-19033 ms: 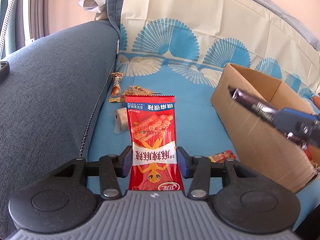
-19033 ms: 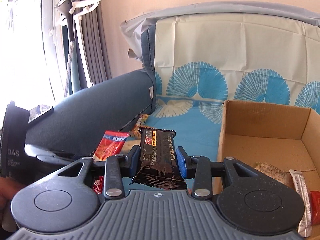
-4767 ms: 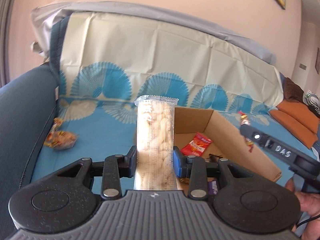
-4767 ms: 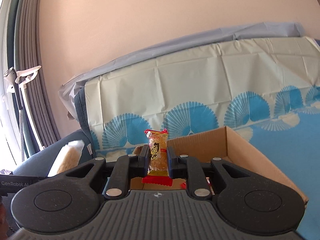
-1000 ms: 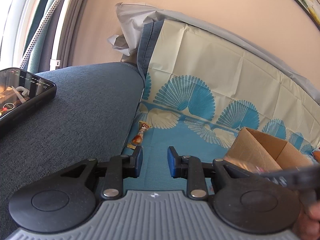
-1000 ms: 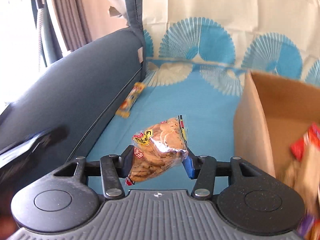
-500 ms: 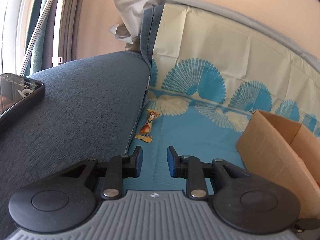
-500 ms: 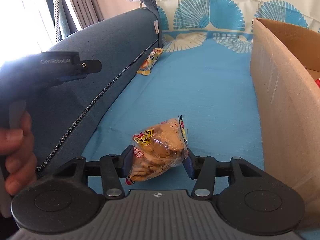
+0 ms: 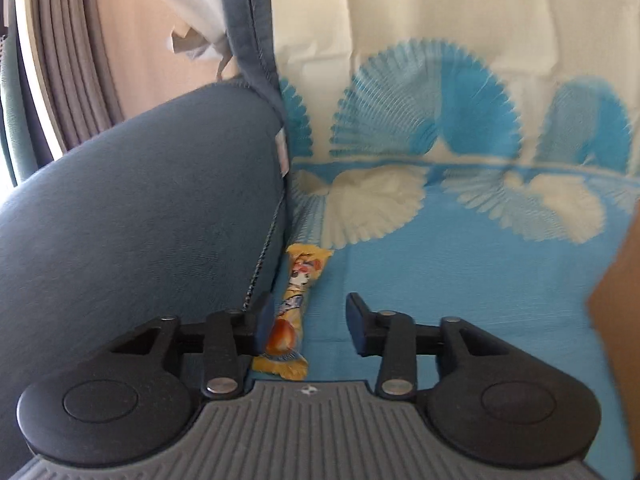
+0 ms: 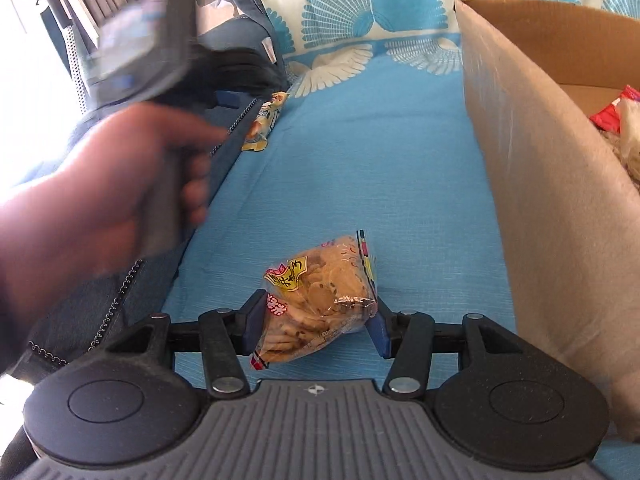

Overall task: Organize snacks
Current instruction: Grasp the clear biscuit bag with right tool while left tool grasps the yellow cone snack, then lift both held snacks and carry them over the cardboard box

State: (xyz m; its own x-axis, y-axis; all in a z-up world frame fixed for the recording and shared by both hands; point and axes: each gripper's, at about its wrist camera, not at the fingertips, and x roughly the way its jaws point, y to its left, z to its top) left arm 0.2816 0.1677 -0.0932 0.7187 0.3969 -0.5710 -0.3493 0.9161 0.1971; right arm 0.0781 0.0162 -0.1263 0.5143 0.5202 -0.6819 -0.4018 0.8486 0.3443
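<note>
My left gripper point(image 9: 308, 318) is open, its jaws around a long yellow snack stick point(image 9: 294, 312) that lies on the blue sofa cover against the armrest; the stick is beside the left finger. The same stick shows in the right wrist view point(image 10: 264, 122), with my left hand and gripper body in front of it. My right gripper point(image 10: 316, 328) is shut on a clear bag of biscuits point(image 10: 320, 292), just above the blue cover. The cardboard box point(image 10: 532, 152) stands to the right with snacks inside point(image 10: 616, 116).
The dark blue sofa armrest point(image 9: 140, 216) rises on the left. The patterned backrest cover point(image 9: 440, 80) is behind. The box edge point(image 9: 616, 308) is at the right of the left wrist view. Curtains point(image 9: 68, 60) hang far left.
My left gripper has moved forward and down to the yellow snack stick and opened wider around it. My right gripper still holds the biscuit bag, slightly shifted near the box.
</note>
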